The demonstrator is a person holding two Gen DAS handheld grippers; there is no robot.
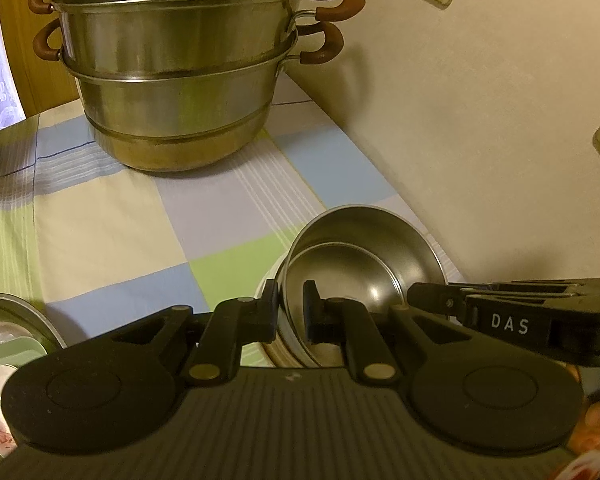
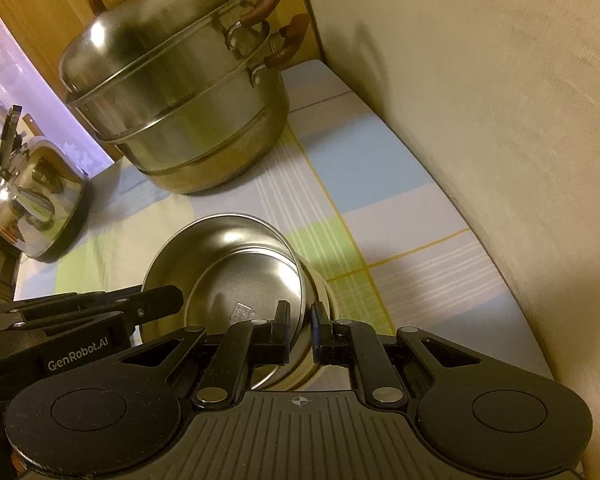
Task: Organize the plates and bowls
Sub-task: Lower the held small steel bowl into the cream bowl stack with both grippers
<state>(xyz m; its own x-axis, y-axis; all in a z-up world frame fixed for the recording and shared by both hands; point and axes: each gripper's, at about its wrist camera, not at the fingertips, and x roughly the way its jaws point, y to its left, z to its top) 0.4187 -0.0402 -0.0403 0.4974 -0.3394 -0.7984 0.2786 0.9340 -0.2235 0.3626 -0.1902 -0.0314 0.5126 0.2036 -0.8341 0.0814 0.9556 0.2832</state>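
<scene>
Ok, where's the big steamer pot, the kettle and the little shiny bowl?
steamer pot point(image 2: 188, 120), right wrist view, on its steel side wall.
kettle point(image 2: 36, 200), right wrist view, on its shiny body.
inner steel bowl point(image 1: 352, 276), left wrist view, on its inside bottom.

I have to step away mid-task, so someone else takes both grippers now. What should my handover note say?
Left gripper: shut on the near rim of the upper steel bowl.
Right gripper: shut on the same bowl's rim, opposite side.
That bowl sits tilted inside a second steel bowl, which rests on a white dish by the wall.
Done: two bowls nested, though not yet level.
Left: seat the bowl flat and release; plates at the table's left edge appear unsorted. The steamer pot stands clear behind.
</scene>
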